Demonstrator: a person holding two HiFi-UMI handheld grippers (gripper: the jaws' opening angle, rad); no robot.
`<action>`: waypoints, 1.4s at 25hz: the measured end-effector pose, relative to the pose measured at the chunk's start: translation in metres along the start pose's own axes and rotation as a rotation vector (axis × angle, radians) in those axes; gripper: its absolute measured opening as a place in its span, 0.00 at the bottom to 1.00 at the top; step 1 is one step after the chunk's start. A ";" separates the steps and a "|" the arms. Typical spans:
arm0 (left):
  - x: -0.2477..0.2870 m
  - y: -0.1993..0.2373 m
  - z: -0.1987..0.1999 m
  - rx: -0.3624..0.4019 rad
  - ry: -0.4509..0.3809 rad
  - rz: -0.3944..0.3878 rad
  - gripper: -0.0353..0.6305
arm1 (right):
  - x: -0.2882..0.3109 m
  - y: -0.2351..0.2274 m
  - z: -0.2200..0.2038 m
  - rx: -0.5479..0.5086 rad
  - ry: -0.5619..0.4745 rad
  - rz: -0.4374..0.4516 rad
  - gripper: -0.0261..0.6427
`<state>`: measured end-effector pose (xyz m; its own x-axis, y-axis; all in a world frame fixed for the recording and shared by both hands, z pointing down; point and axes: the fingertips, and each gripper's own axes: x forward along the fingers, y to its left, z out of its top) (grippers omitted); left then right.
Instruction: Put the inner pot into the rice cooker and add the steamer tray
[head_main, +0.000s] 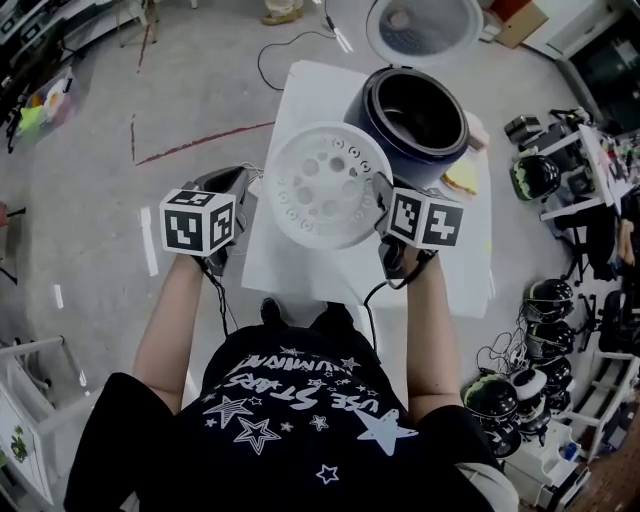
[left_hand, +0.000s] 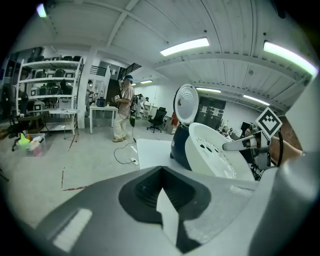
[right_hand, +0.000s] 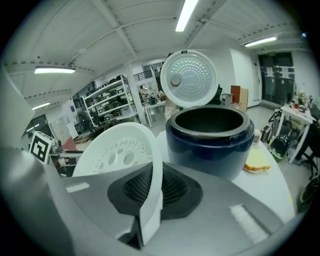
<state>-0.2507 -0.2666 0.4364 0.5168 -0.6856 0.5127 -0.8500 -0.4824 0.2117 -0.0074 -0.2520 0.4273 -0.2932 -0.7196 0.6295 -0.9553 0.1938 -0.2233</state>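
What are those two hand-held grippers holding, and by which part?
The white steamer tray, by its rim: the left hand-held gripper pinches one side, the right hand-held gripper the opposite side, near the open rice cooker.

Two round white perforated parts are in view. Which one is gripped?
The steamer tray, its rim pinched by the left hand-held gripper and right hand-held gripper. The other, the lid, stands open behind the rice cooker, untouched.
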 end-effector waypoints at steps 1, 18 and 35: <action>0.000 0.000 0.004 0.003 -0.011 -0.002 0.05 | -0.002 0.000 0.006 -0.005 -0.010 0.007 0.12; 0.038 -0.064 0.092 0.060 -0.136 -0.029 0.05 | -0.048 -0.092 0.122 -0.074 -0.114 -0.009 0.12; 0.111 -0.110 0.122 0.061 -0.146 0.003 0.05 | 0.017 -0.202 0.160 -0.074 -0.011 -0.032 0.12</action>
<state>-0.0874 -0.3567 0.3687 0.5277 -0.7569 0.3855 -0.8459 -0.5095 0.1575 0.1871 -0.4106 0.3640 -0.2627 -0.7331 0.6273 -0.9644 0.2191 -0.1479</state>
